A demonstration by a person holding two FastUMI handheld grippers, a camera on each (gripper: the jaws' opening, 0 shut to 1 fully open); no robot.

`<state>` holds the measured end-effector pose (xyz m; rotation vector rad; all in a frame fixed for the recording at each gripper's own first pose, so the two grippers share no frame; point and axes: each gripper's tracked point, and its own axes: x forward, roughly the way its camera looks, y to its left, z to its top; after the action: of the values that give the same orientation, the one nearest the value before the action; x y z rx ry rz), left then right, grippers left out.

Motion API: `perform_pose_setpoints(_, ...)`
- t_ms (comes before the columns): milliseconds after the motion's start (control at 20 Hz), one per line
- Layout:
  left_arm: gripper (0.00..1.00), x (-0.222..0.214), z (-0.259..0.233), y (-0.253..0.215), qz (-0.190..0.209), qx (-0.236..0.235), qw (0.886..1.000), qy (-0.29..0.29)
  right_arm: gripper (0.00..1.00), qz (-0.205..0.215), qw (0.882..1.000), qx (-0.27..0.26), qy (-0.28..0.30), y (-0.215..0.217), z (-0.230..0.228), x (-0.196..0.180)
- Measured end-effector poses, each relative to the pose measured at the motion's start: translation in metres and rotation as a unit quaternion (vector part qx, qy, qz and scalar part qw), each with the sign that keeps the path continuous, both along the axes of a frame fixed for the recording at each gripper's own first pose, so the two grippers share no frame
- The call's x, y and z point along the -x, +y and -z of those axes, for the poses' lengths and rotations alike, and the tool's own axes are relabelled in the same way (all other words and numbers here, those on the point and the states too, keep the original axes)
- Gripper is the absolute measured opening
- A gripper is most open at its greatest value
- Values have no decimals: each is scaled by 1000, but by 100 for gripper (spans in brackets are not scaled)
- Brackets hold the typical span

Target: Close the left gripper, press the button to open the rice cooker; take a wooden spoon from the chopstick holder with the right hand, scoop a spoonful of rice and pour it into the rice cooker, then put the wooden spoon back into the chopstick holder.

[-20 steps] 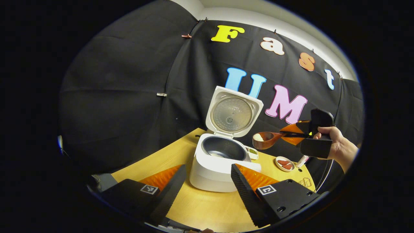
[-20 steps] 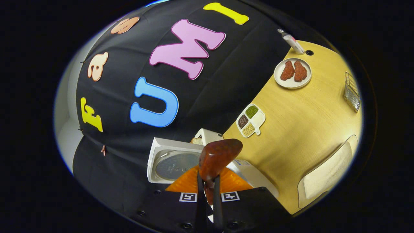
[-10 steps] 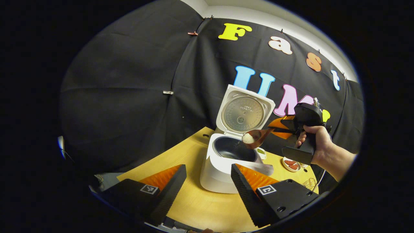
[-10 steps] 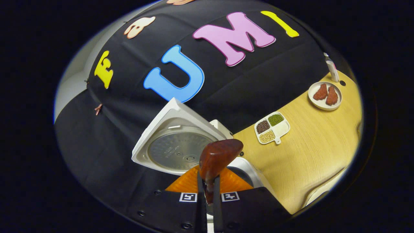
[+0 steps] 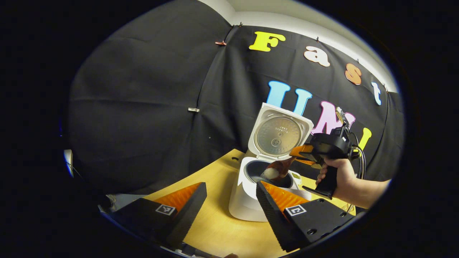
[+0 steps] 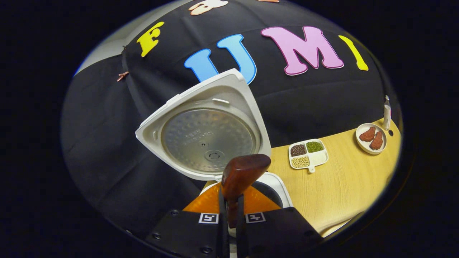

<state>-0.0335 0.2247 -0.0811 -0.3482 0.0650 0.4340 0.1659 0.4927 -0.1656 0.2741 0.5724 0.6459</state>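
Observation:
The white rice cooker [image 5: 247, 200] stands on the wooden table with its lid [image 5: 281, 132] swung upright. In the left gripper view, a hand holds my right gripper [image 5: 299, 154] above the cooker's right side, shut on the handle of a wooden spoon [image 5: 278, 169]. The spoon's bowl, heaped with white rice [image 5: 269, 173], dips over the dark inner pot. In the right gripper view the spoon [image 6: 242, 175] juts forward from my right gripper [image 6: 231, 211], its back toward me, before the lid [image 6: 206, 134]. My left gripper [image 5: 229, 200] hangs open in front of the cooker, holding nothing.
A white divided dish of beans [image 6: 307, 154] sits on the table [image 6: 344, 186] right of the cooker. Farther right are a plate with two red pieces [image 6: 371, 138] and a small bottle [image 6: 386, 113].
My right gripper has carried the rice-filled spoon left and down, from beside the cooker to over its pot. The left gripper has barely shifted and stays open.

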Motion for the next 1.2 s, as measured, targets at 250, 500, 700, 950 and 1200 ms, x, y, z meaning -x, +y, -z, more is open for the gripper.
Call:
perform_pose_setpoints(250, 96, 2, 6, 2, 0, -4, 1000, 9, 12, -34, 997, 38, -60, 9, -5, 1)
perform_pose_setpoints(500, 95, 3, 9, 3, -3, 2, 1000, 9, 12, -81, 986, 79, -122, 12, -4, 12)
perform_pose_setpoints(700, 95, 4, 11, -1, 3, 8, 1000, 10, 12, -125, 962, 123, -209, 17, -16, 22)
perform_pose_setpoints(950, 95, 9, 11, -5, 2, 7, 1000, 10, 12, -160, 942, 153, -252, 20, -10, 34)
perform_pose_setpoints(1200, 95, 15, 6, -13, 5, -16, 1000, 9, 12, -166, 937, 160, -261, 15, -11, 39)
